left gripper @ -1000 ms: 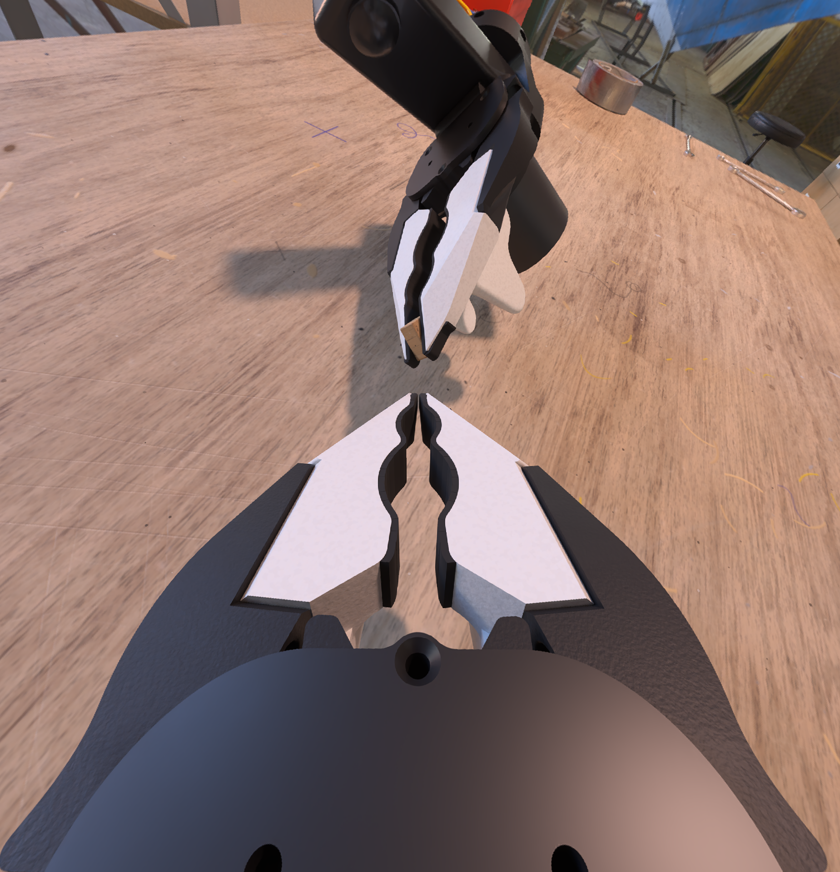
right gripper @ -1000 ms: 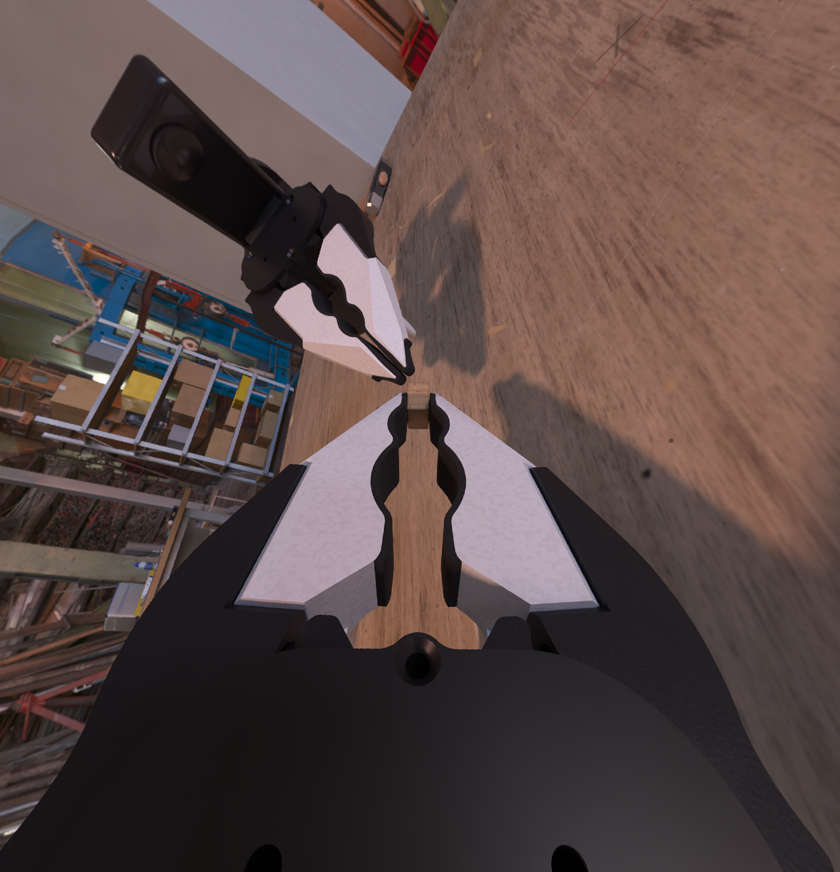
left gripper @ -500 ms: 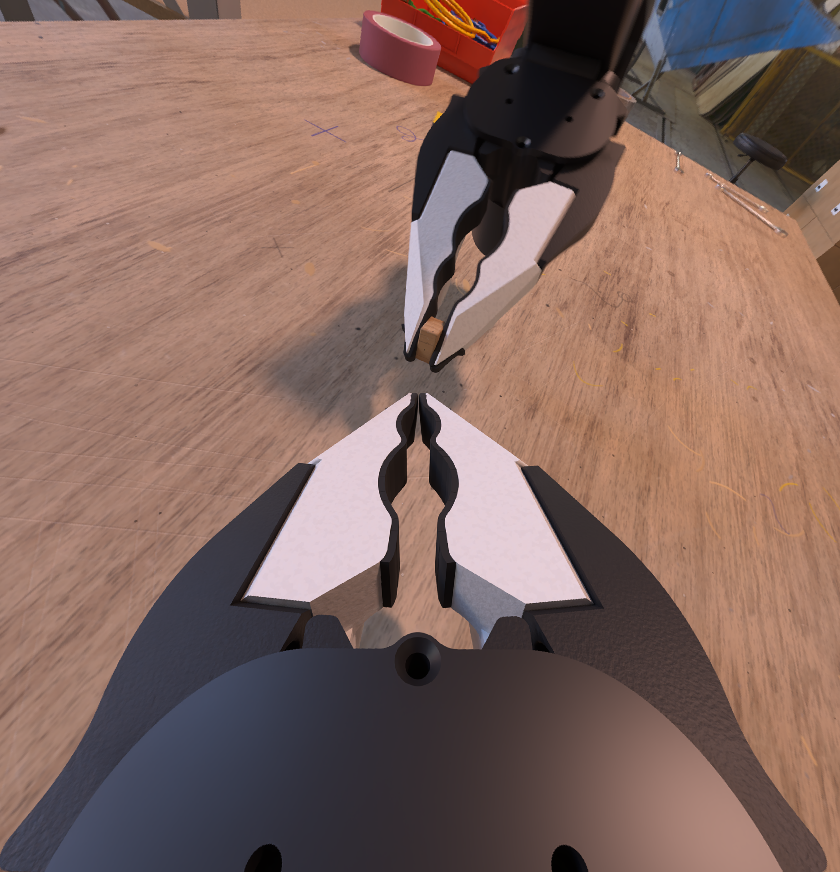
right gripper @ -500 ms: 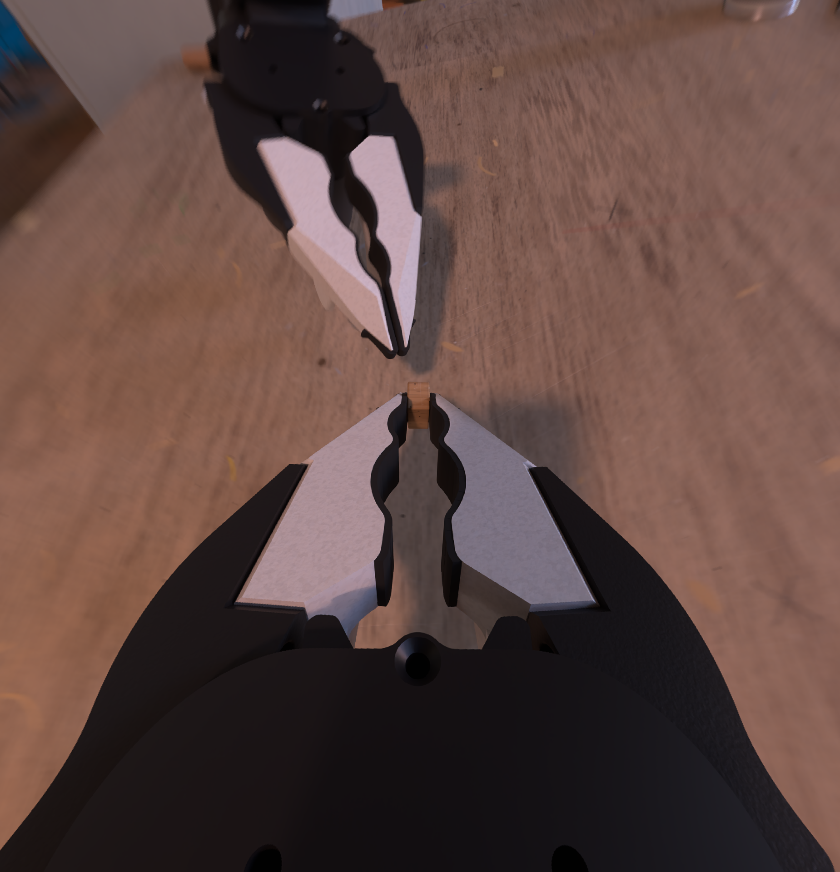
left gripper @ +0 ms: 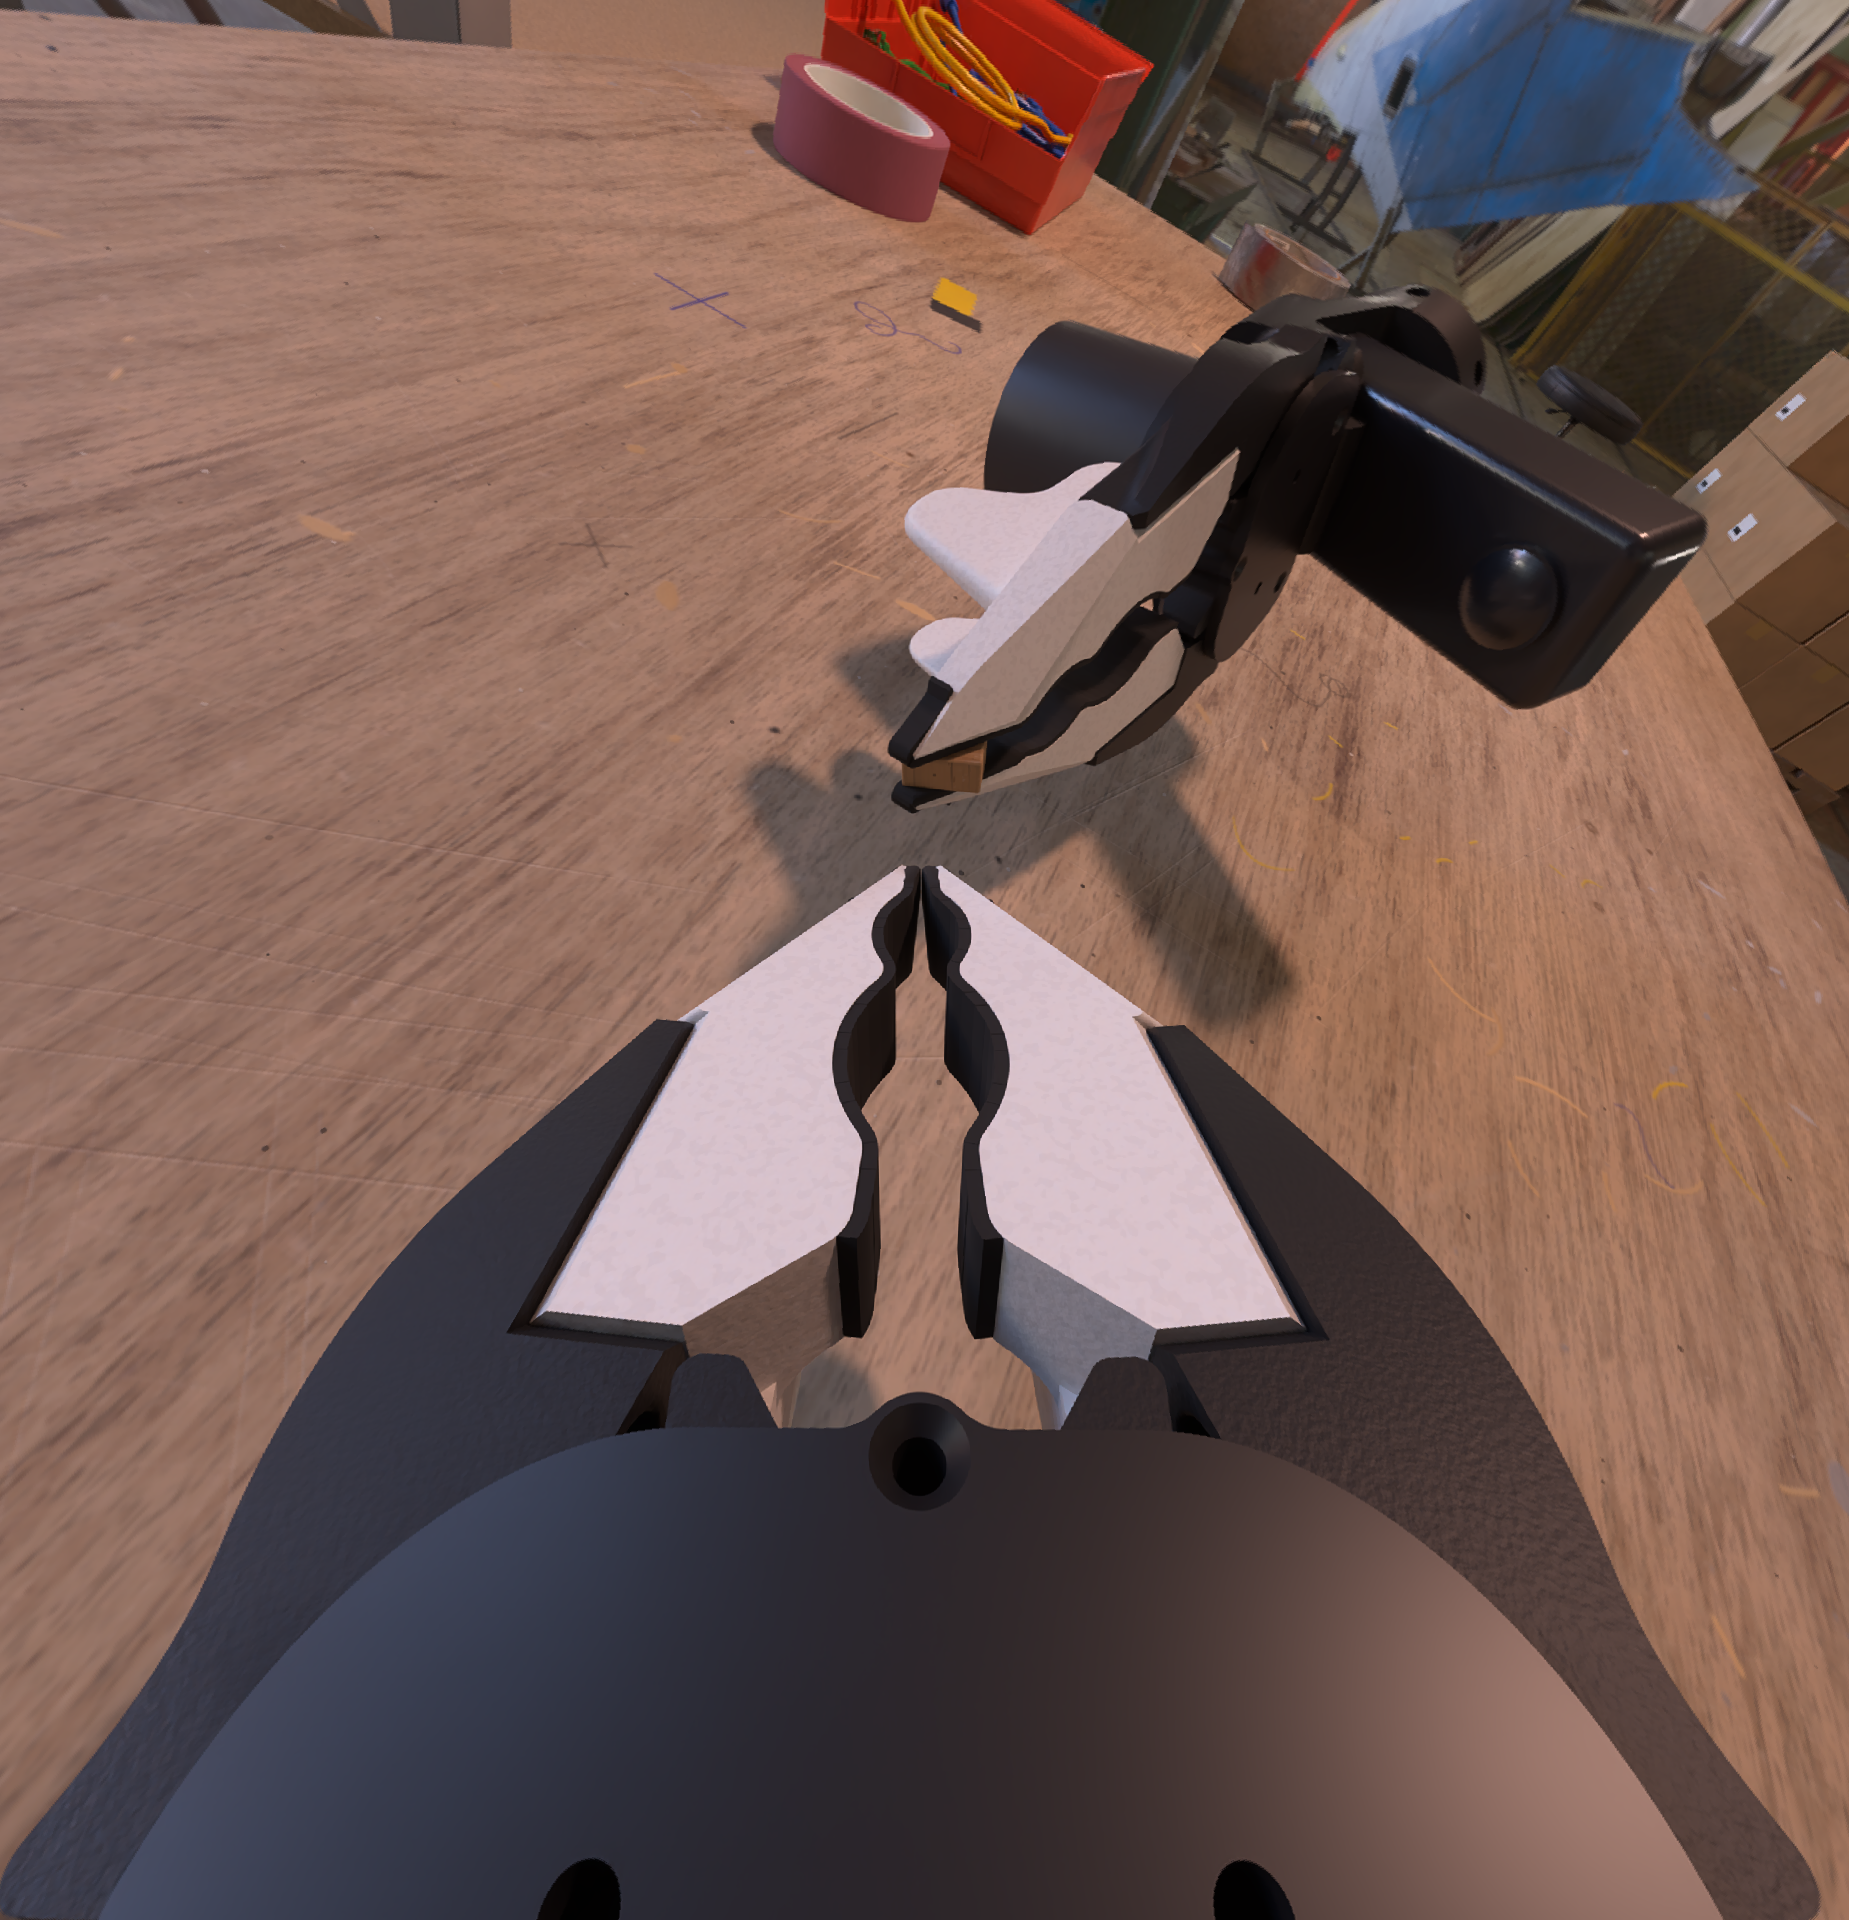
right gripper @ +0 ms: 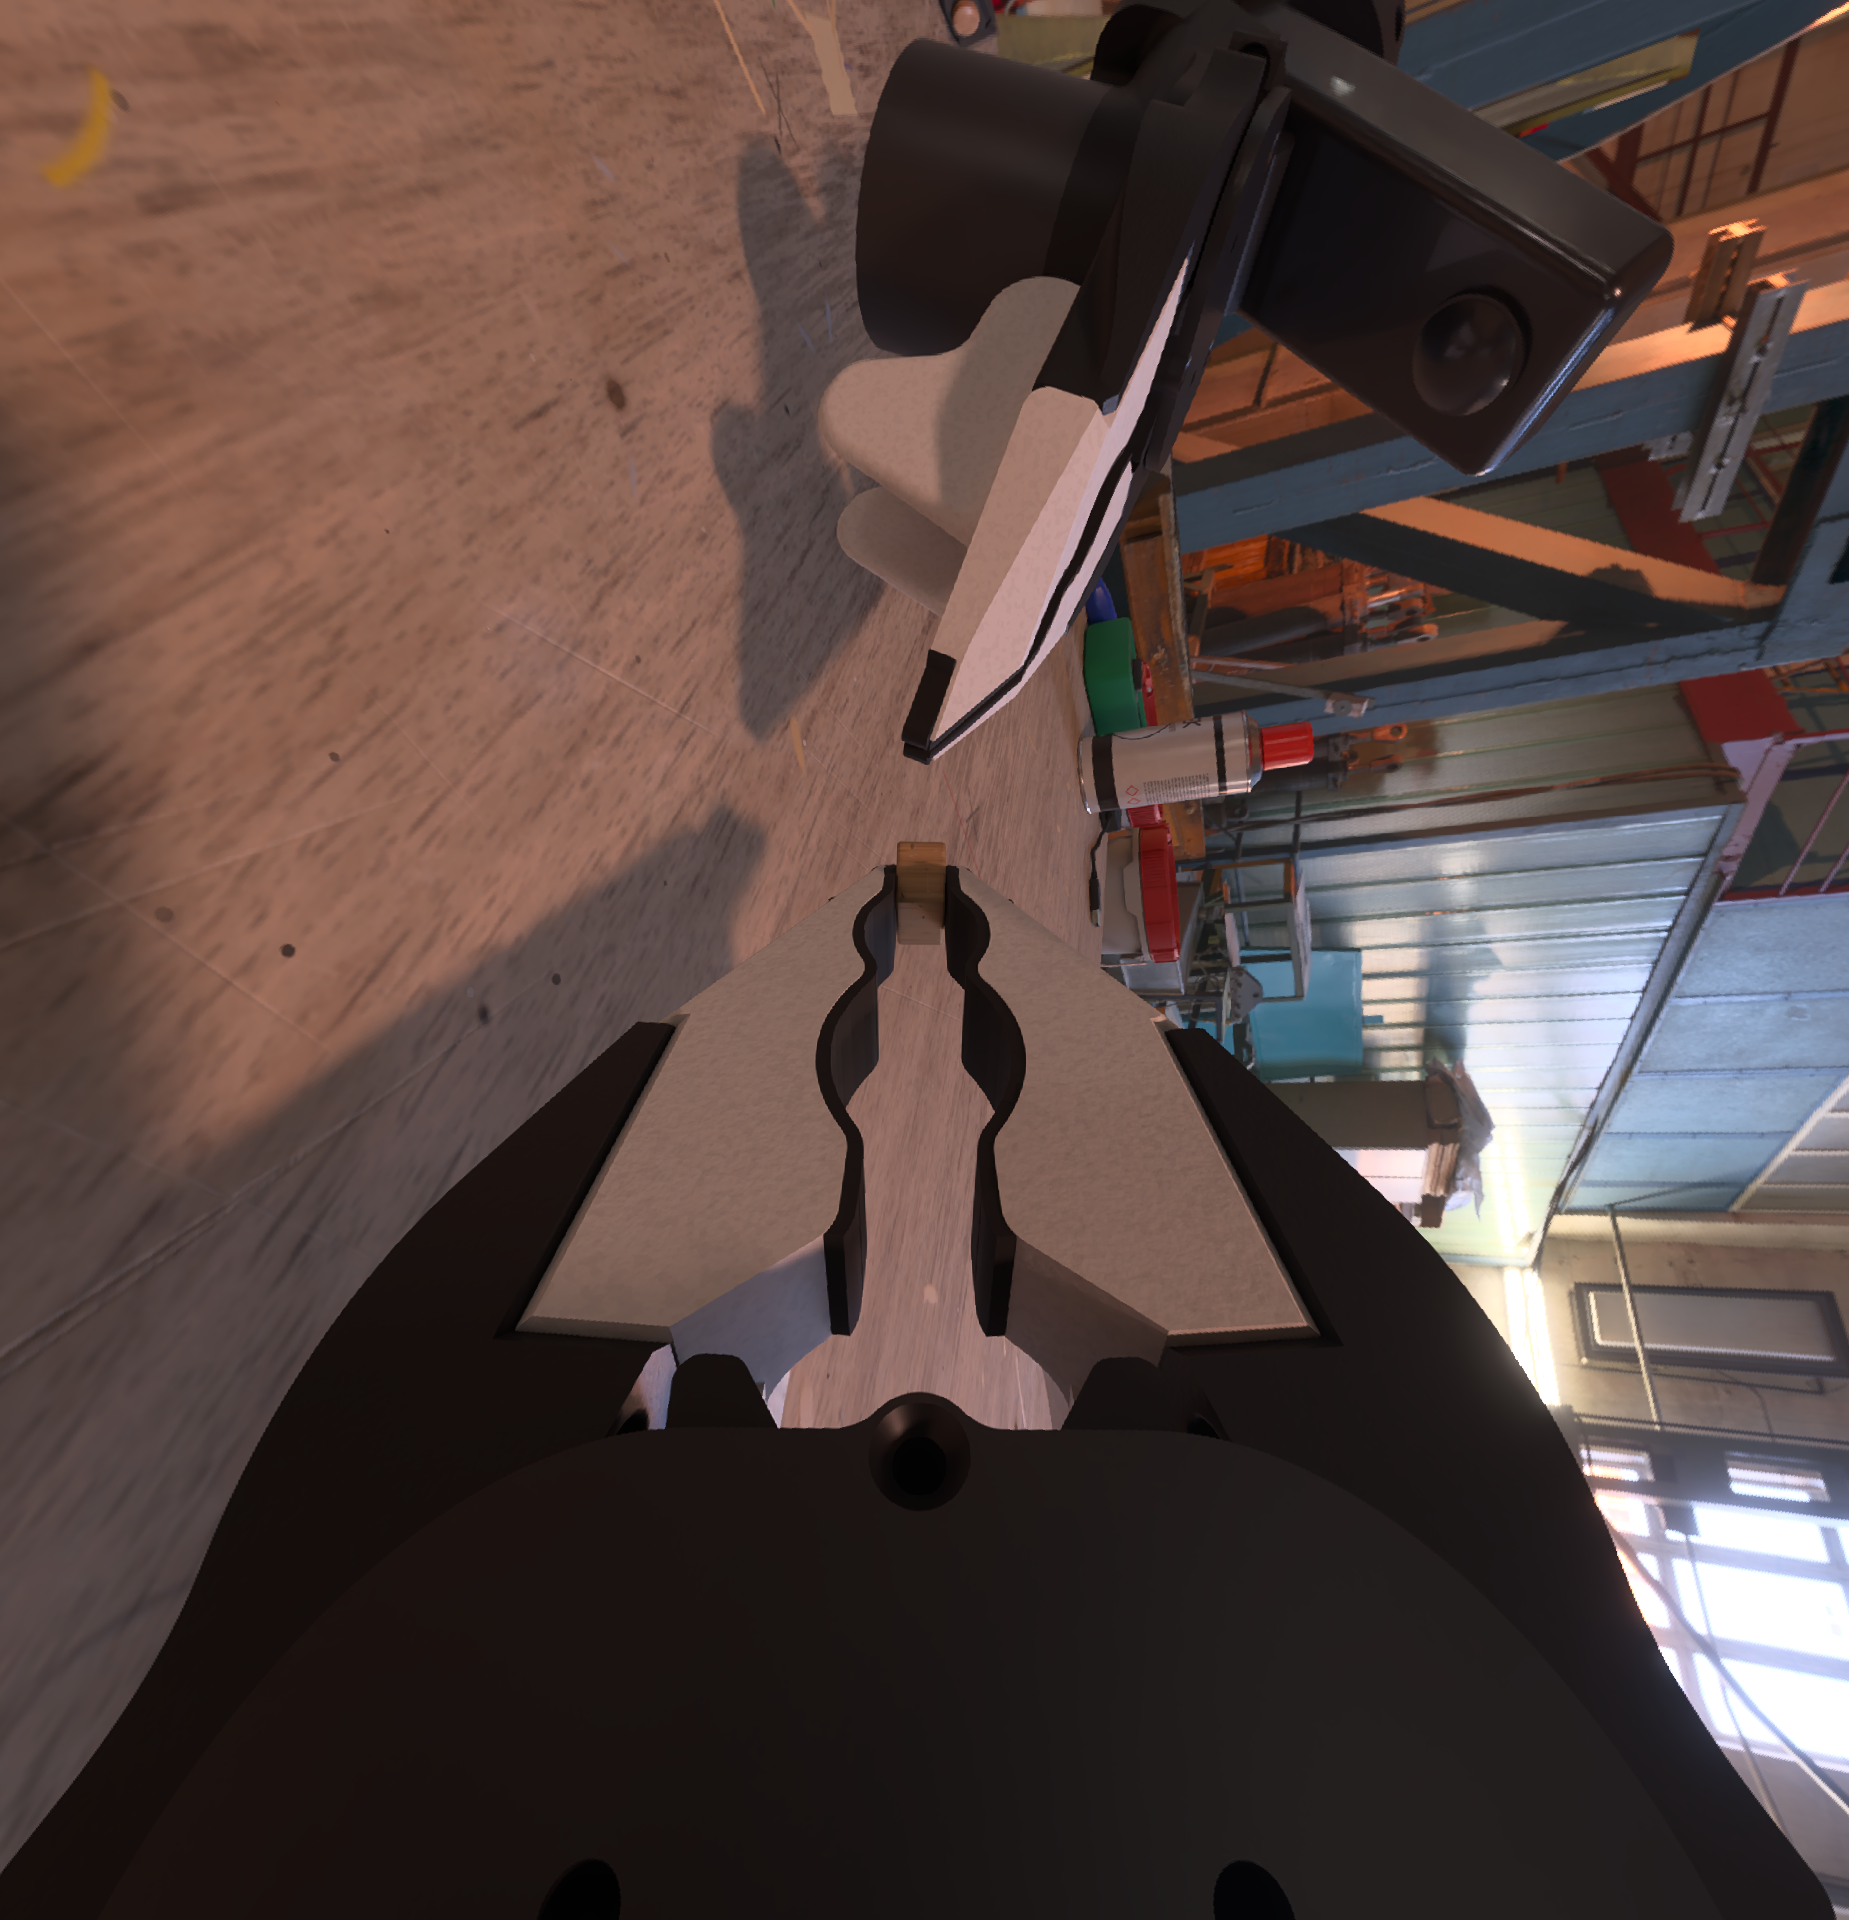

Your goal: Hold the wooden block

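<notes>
We see the block (right gripper: 920, 891), small and wooden, pinched at the very tips of the right gripper (right gripper: 920, 883), whose fingers are narrowed onto its two sides while the gap behind stays clear. In the left wrist view the same gripper (left gripper: 935, 774) lies rolled on its side above the table (left gripper: 328, 727), with the block (left gripper: 943, 772) showing as a brown sliver between the tips. The left gripper (left gripper: 918, 883) holds nothing; its tips are drawn together, practically touching, and they point at the block from just beside it without contact. From the right wrist view the left gripper (right gripper: 925, 743) appears edge-on, so its closure is harder to judge there. Beyond the block, well apart, sit a pink tape roll (left gripper: 860, 135) and a red bin (left gripper: 1013, 114) touching it, with a small yellow piece (left gripper: 953, 301) nearer the block. A spray can (right gripper: 1190, 767) stands past the block in the right wrist view.
</notes>
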{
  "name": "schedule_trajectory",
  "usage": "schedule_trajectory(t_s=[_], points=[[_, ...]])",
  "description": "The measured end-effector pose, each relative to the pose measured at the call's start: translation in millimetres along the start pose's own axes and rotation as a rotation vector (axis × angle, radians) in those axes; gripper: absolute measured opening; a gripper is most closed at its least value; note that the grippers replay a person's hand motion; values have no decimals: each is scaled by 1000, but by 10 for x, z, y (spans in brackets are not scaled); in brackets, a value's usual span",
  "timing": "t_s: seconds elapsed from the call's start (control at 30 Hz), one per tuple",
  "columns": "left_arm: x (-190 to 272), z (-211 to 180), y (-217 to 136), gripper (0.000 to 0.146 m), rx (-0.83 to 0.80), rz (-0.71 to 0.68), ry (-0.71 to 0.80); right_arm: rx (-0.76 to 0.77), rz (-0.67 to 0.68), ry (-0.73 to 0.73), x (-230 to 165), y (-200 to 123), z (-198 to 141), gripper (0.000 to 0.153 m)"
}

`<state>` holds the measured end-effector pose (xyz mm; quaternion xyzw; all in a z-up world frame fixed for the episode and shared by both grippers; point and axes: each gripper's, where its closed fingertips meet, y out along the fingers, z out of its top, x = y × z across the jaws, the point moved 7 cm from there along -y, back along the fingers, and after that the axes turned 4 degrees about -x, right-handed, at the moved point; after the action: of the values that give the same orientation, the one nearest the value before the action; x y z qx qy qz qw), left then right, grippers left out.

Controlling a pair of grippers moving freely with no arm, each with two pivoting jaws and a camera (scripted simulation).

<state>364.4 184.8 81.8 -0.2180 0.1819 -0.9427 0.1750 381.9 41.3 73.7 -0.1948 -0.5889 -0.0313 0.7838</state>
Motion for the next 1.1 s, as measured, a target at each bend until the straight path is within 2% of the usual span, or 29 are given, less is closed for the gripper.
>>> schedule_trajectory(t_s=[0.3,0.5,0.7,0.93,1.1], points=[[0,-6,14,0,10,-26,-23,48,25,102,1,30,-67,8],[44,2,18,0,-8,17,23,-75,75,265,2,-7,22,8],[50,4,18,0,-9,19,16,-123,114,395,21,-15,61,8],[49,-1,19,0,-1,10,0,-164,97,385,17,-9,108,8],[49,-8,20,0,11,8,-12,-152,194,563,67,-4,87,8]])
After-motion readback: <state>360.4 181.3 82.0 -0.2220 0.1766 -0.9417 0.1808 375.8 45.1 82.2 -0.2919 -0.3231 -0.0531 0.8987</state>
